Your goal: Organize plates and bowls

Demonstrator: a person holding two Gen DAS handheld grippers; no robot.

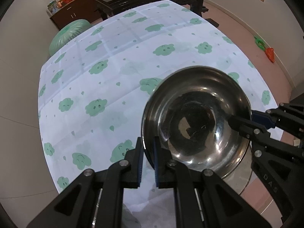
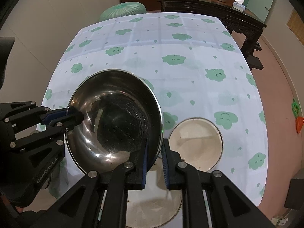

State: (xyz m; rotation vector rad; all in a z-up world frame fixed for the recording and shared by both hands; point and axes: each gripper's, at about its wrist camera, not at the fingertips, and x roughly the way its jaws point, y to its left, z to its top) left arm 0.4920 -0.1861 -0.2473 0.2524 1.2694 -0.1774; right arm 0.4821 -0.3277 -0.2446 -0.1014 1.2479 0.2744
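Observation:
A shiny steel bowl [image 1: 197,119] [image 2: 114,119] hangs in the air above the near edge of the table, tilted toward the cameras. My left gripper [image 1: 148,152] is shut on its left rim; it also shows in the right wrist view [image 2: 74,116]. My right gripper [image 2: 154,152] is shut on the bowl's right rim; it also shows in the left wrist view [image 1: 241,119]. A white enamel bowl [image 2: 195,144] sits on the table to the right of the steel bowl. A white plate [image 2: 152,203] lies below my right gripper, partly hidden by it.
The table wears a white cloth with green clouds [image 2: 171,60]. A green stool [image 2: 123,9] stands at the far side. A dark wooden table [image 2: 209,3] with a kettle stands behind. Orange and green items [image 2: 298,121] lie on the floor at right.

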